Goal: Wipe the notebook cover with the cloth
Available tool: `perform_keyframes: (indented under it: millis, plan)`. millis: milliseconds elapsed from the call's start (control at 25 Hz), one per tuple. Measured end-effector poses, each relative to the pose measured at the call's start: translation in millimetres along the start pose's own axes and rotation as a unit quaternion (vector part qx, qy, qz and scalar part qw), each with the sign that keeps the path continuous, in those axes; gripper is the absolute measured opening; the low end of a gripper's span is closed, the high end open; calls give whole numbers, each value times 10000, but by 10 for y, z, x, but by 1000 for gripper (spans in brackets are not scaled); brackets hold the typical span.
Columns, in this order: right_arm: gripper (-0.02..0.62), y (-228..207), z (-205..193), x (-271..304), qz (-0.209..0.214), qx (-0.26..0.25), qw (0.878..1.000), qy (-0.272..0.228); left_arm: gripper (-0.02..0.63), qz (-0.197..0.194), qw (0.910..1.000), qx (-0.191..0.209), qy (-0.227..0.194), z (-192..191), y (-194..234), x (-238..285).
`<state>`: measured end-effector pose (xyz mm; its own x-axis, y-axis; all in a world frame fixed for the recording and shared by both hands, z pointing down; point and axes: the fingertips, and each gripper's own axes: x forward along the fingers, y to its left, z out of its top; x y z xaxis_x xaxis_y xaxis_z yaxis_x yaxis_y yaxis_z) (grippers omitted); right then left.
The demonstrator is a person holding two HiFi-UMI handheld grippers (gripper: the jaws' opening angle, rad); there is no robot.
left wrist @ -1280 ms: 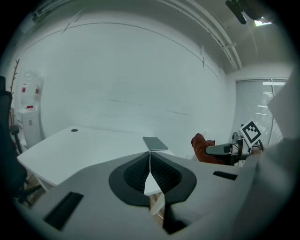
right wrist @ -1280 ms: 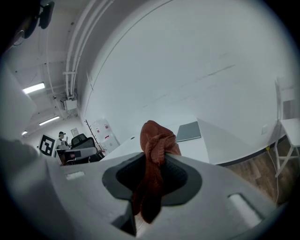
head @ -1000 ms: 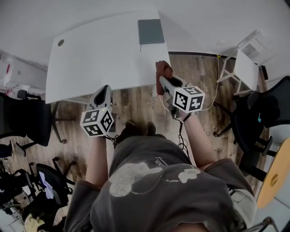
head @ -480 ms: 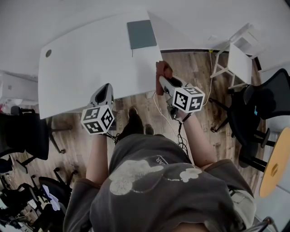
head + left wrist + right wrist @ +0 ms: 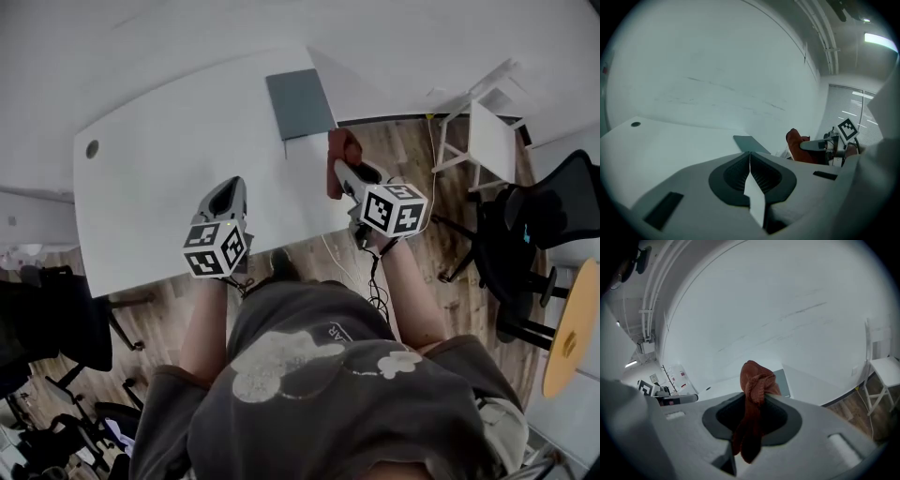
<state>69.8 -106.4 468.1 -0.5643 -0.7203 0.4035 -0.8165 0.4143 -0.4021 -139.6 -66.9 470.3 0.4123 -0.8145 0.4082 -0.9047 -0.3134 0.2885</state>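
Right gripper view shows the right gripper [image 5: 757, 401] clenched on a rust-red knitted cloth [image 5: 756, 380]. The bunched top of the cloth stands up past the jaw tips, and its tail hangs back between the jaws toward the camera. Just beyond those jaws and slightly to their right lies a flat dark grey notebook [image 5: 783, 383] on a white table [image 5: 713, 387].

In the head view the cloth [image 5: 339, 152] sits at the tip of the right gripper [image 5: 343, 171], near the notebook's [image 5: 300, 103] closest corner. It appears to be held clear of the cover, though the height between them is hard to judge from above. The notebook lies flat by the far right edge of the table [image 5: 159, 178], ahead of both pairs of jaws.

The left gripper [image 5: 229, 189] is over the table, well to the left of the right jaws. In the left gripper view its jaws are pressed together with nothing between them. The notebook [image 5: 750, 143] is straight ahead of them, and the cloth [image 5: 797, 143] in the right gripper [image 5: 816, 145] is off to their right.
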Motion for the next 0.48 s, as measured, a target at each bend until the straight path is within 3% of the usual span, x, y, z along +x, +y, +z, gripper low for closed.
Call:
perform_keyframes:
  millis: [480]
  plan:
    - [97,-234,48,418,-469,216,9986,147,-3,-568,9978,-33,349,37,171,631]
